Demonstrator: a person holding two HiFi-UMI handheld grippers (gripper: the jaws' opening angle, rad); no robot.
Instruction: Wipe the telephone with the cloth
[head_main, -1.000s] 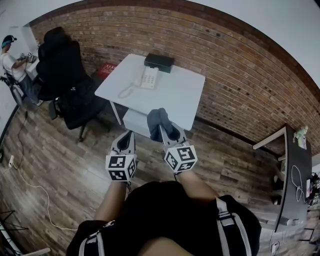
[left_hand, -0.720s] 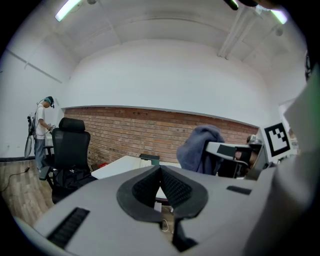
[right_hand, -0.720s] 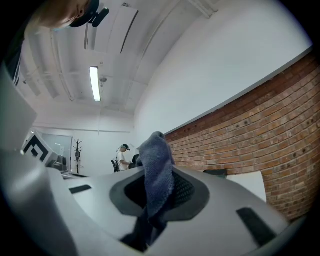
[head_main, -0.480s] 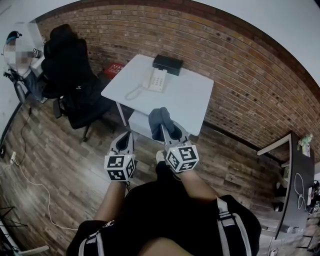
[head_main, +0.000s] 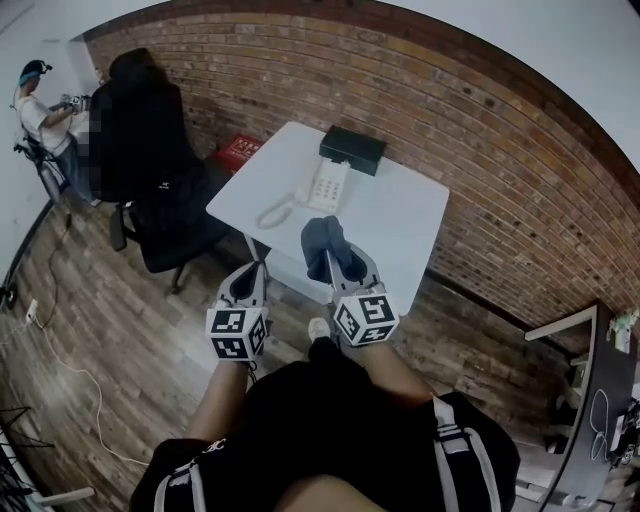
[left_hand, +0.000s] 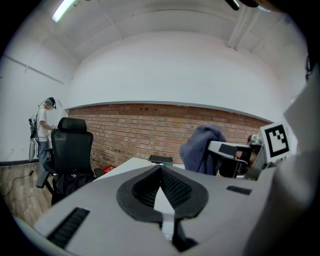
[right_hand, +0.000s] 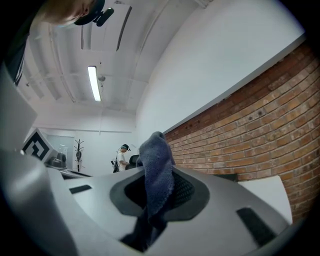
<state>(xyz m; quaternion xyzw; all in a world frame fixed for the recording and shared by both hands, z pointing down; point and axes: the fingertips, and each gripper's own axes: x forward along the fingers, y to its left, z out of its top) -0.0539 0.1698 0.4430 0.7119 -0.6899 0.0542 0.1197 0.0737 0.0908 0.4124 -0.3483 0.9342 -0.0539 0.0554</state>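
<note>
A white telephone with a coiled cord lies on the white table by the brick wall. My right gripper is shut on a blue-grey cloth, which sticks up between its jaws; it hangs over the table's near edge, short of the telephone. The same cloth shows at the right of the left gripper view. My left gripper is shut and holds nothing, its jaws meeting at the tips. It is held off the table's near left corner.
A black box sits at the table's back edge beyond the telephone. A black office chair stands left of the table, with a red box behind it. A person works at far left. A cable runs over the wooden floor.
The table and telephone have drawn closer and shifted right in the head view. Both grippers keep the same pose, the right still holding the cloth.
</note>
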